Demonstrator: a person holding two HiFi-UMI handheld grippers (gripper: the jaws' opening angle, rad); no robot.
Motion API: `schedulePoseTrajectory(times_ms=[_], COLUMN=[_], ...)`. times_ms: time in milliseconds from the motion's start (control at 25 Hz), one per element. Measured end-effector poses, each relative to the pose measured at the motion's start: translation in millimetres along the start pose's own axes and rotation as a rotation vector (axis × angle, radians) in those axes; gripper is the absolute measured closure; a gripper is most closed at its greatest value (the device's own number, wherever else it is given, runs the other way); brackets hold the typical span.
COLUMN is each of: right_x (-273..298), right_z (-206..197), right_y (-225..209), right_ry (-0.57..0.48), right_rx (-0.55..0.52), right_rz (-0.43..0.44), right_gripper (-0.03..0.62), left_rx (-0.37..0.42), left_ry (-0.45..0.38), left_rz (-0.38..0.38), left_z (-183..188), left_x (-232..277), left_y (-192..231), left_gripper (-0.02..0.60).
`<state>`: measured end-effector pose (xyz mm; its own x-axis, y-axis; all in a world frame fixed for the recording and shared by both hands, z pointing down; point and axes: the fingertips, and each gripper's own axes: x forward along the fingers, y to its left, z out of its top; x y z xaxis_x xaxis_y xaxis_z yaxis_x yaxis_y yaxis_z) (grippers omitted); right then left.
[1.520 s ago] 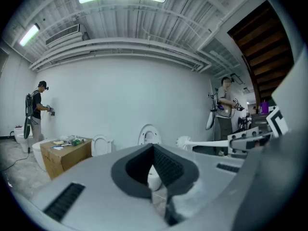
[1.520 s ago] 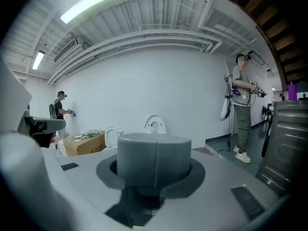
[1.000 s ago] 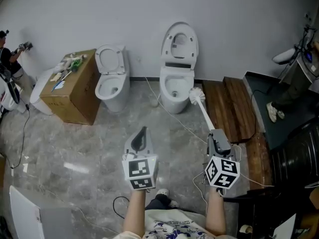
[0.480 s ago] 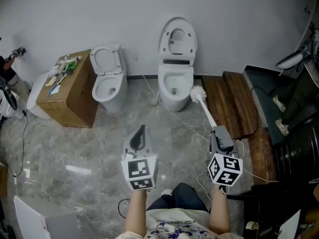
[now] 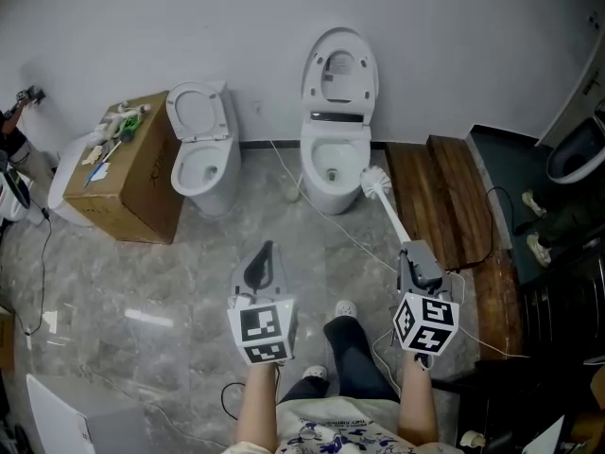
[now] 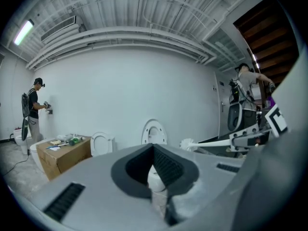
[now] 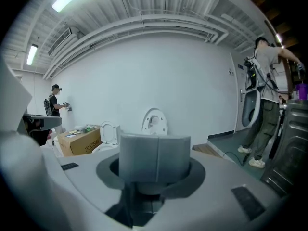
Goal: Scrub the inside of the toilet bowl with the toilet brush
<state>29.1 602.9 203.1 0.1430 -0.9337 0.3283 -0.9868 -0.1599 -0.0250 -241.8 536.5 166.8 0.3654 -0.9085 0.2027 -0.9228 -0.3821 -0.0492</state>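
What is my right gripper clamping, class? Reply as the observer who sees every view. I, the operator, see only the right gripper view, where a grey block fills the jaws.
Observer: In the head view the right gripper is shut on the long white handle of the toilet brush.
Operator: Where is its bristle head?
Observer: The bristle head hangs beside the right-hand toilet, outside the bowl, not in it.
Operator: And the other gripper?
Observer: The left gripper view shows the left gripper shut, with nothing between its pads.
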Motion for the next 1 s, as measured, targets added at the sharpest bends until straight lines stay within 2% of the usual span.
schedulePoseTrajectory(times_ms=[240, 720, 1000], right_x=[67.1, 208.3, 264.7], right_z=[21.1, 100.0, 111.9], right_y=[-22.1, -92.1, -109.3], right_ry=[-0.003, -0.032, -0.015], right_rx=[-0.008, -0.043, -0.042], right_rz=[0.025, 0.071, 0.089], right_gripper=[0.428, 0.428, 0.428], left_rx=[-0.007, -0.003, -0.003], left_ry=[0.0, -0.017, 0.002], left_rz=[0.027, 0.07, 0.083], left_z=[12.8, 66.1, 71.0], left_x=[65.9, 216.1, 270.4], left_y=[-6.3, -38.1, -43.8], left_gripper=[0.58, 0.58, 0.58])
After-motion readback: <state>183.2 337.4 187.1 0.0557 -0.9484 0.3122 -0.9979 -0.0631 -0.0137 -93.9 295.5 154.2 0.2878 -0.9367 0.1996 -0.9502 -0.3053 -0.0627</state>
